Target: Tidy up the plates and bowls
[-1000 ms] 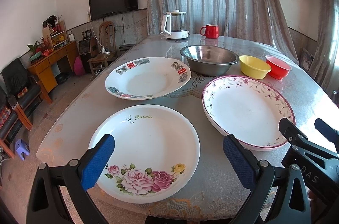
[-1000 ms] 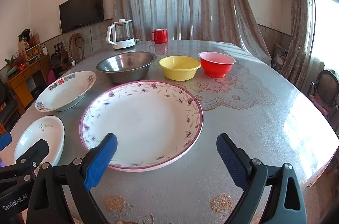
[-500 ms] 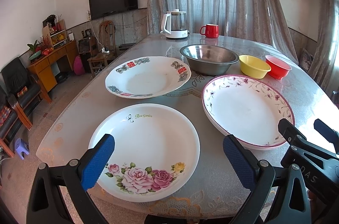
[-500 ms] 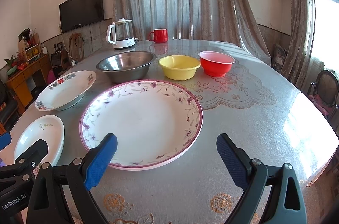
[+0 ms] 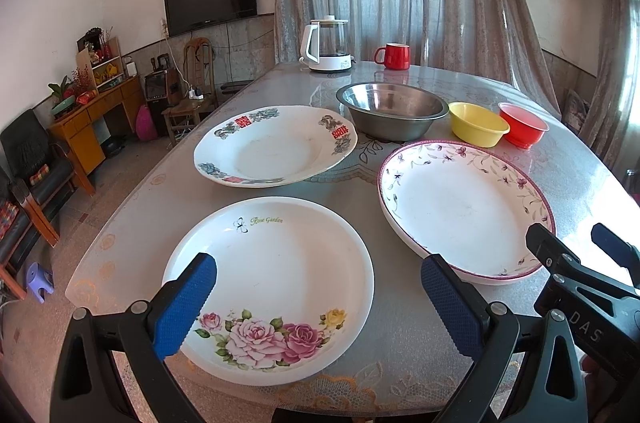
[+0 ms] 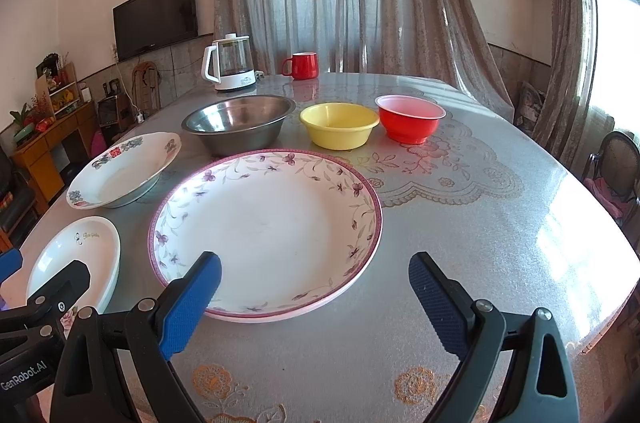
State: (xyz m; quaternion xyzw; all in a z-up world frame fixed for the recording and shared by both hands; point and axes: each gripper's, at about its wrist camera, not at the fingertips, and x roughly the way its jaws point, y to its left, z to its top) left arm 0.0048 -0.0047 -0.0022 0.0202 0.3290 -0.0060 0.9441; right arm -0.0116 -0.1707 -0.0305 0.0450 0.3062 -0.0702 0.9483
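Curtains and a wall television frame a living room, and a glossy oval desk (image 6: 460, 223) carries all the crockery. Left hand-held gripper (image 5: 316, 303) hangs over the near edge with its blue pads spread wide, holding nothing; the rose plate (image 5: 276, 263) sits between them, right at that edge. Right hand-held gripper (image 6: 314, 297) is just as wide and just as empty, its left pad over the near rim of the purple-vine plate (image 6: 268, 227), its right pad over bare desk. Both are level, fingers pointing toward the far edge, side by side, each one's black frame showing in the other's view.

Outward now: the red-character plate (image 5: 272, 151) lies beyond the rose plate toward the left edge. Further back, in a row, a steel bowl (image 6: 240, 123), a yellow bowl (image 6: 340, 125) and a red bowl (image 6: 412, 117). A kettle (image 6: 230, 67) and a red mug (image 6: 304, 65) stand at the far edge.

Nothing is stacked, so this looks like the opening pick. To do it well, I'd say drop low, slide one pad under the near rim and one on top, and pinch the lip firmly; glazed plates are slippery and heavy off one edge. Lift level, and set it down centred on the next plate without a clatter.
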